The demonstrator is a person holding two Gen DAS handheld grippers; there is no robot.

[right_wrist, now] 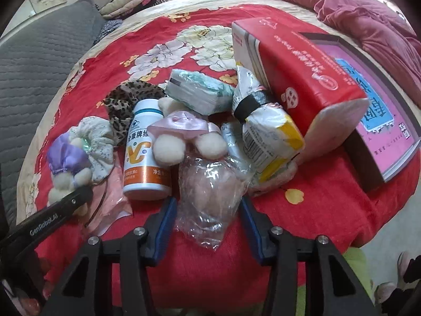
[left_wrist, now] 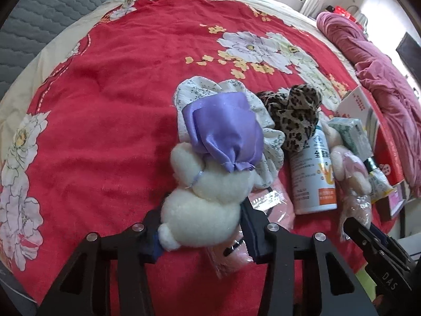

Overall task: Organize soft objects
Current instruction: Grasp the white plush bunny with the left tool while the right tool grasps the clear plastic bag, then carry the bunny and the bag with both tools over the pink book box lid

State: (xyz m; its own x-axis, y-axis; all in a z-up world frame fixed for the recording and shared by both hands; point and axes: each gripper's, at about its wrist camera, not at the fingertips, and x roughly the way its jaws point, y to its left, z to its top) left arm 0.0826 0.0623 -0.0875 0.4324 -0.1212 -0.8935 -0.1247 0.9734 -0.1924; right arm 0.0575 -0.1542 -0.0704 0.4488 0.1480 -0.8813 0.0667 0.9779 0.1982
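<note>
A white plush toy with a purple satin cap (left_wrist: 208, 184) lies on the red floral bedspread (left_wrist: 105, 105). My left gripper (left_wrist: 201, 223) is closed around its lower body. It also shows in the right wrist view (right_wrist: 68, 168). A white floral scrunchie (left_wrist: 268, 137) and a leopard scrunchie (left_wrist: 294, 115) lie behind it. A second white plush with a pink cap (right_wrist: 184, 137) sits in the pile. My right gripper (right_wrist: 208, 210) is open around a clear crinkled plastic bag (right_wrist: 210, 192), its fingers not pressing it.
A white and orange vitamin bottle (right_wrist: 144, 158) lies beside the plush toys. A tissue pack (right_wrist: 200, 94), a snack packet (right_wrist: 268, 137), a red box (right_wrist: 302, 84) and a pink book (right_wrist: 379, 115) crowd the right. A pink quilt (right_wrist: 355, 13) lies behind.
</note>
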